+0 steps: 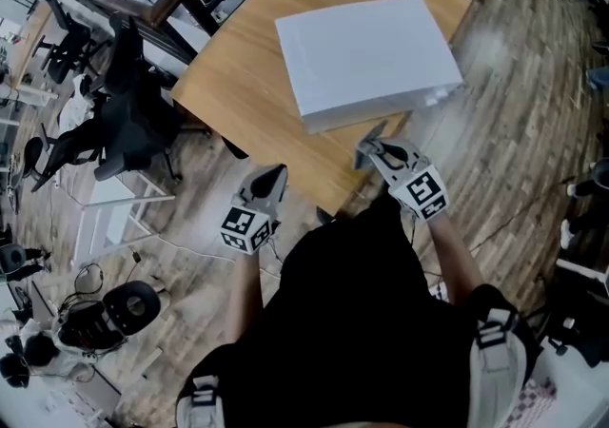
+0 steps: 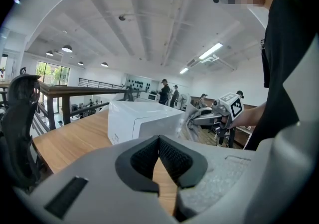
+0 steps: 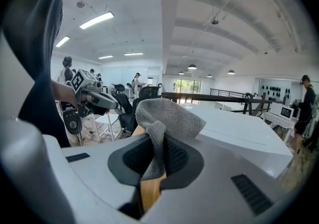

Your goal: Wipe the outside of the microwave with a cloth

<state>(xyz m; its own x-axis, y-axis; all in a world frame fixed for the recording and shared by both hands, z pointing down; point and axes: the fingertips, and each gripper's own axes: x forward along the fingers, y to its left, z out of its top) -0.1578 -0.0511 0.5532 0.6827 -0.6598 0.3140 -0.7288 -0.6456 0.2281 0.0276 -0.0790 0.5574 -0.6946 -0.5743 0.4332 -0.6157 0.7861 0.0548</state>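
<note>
The right gripper (image 1: 383,156) pinches the cloth (image 3: 167,116) just beside the near face of the microwave (image 1: 366,55), which sits ahead on the table (image 1: 238,93). The left gripper (image 1: 270,181), its jaws pressed together and empty, hangs farther off, past the table edge.

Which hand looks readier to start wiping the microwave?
The right, probably. The right gripper is shut on the cloth, right beside the microwave. The left gripper is shut on nothing and sits farther away, off the table edge.
</note>
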